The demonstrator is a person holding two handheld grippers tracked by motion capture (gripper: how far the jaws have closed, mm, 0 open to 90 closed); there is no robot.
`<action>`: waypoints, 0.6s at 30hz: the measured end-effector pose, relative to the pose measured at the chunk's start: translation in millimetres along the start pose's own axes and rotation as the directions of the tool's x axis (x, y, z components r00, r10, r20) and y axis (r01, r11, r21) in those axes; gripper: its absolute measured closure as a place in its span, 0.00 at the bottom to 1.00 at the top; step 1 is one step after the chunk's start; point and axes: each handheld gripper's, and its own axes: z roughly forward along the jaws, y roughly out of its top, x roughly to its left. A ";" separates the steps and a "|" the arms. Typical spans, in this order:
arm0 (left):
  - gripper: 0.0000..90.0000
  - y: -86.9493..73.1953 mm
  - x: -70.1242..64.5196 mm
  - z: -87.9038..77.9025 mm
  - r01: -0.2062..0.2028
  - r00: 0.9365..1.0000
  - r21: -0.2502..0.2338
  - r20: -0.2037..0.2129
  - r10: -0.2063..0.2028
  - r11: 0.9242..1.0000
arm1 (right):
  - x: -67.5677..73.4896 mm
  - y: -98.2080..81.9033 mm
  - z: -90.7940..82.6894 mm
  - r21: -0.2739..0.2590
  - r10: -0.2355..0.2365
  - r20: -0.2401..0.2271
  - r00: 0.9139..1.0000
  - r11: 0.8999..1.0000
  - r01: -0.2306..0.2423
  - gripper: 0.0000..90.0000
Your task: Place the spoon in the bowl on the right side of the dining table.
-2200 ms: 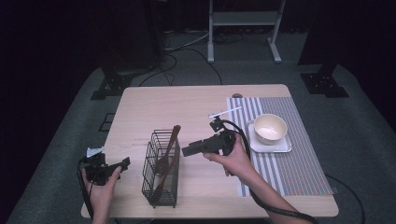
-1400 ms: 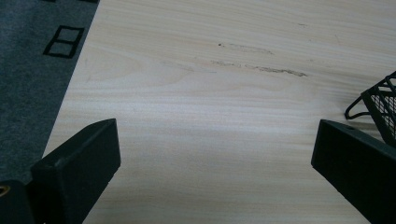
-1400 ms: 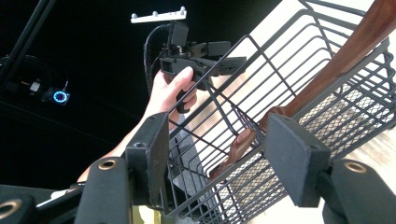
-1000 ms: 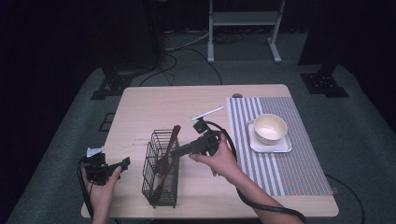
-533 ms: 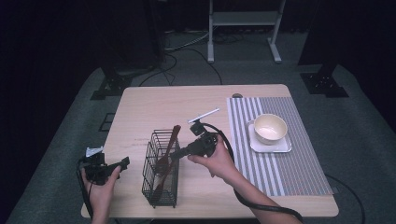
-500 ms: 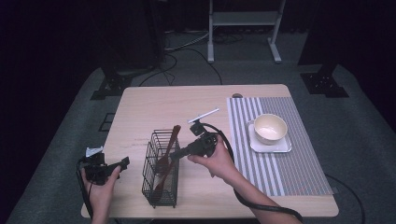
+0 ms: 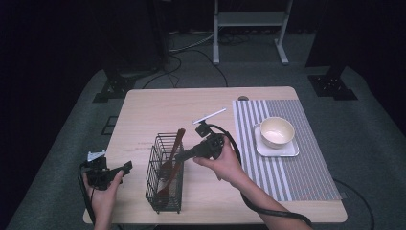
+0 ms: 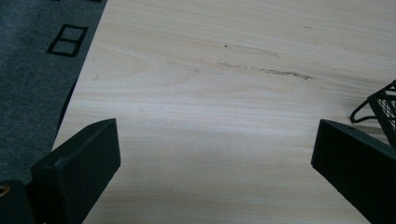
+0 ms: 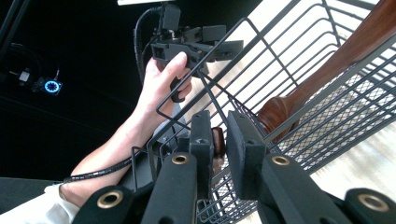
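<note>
High view takes in the pale wooden table (image 7: 158,105) first, with a grey-and-white striped placemat (image 7: 297,172) along its right side and a cream bowl (image 7: 276,131) on a small white square plate (image 7: 292,151) set on the mat. Left of centre stands a black wire basket (image 7: 165,191), and two brown wooden utensils lean inside it: a long-handled wooden spoon (image 7: 176,141) rising toward the far end, and a second wooden utensil (image 7: 165,184) lower down. The right gripper (image 7: 180,155) reaches in over the basket's right rim; its jaws have just been closing, and in the right gripper view they pinch a slim brown wooden handle (image 9: 217,142) between the pads. Near the table's left front corner, the left gripper (image 7: 125,166) hovers above bare wood, jaws spread wide with nothing between them. A thin white stick (image 7: 209,115) lies mid-table.
</note>
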 end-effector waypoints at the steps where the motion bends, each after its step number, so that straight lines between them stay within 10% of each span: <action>1: 0.00 0.1 -0.2 -0.2 0.000 1.000 0.000 0.000 0.000 1.000 | 1.5 1.4 -3.2 -0.008 -0.003 0.001 1.000 1.000 0.003 0.90; 18: 0.00 0.1 -0.4 -0.9 0.003 1.000 -0.008 -0.001 -0.003 1.000 | 8.6 16.5 -35.3 -0.065 -0.005 0.032 0.999 0.998 0.007 0.92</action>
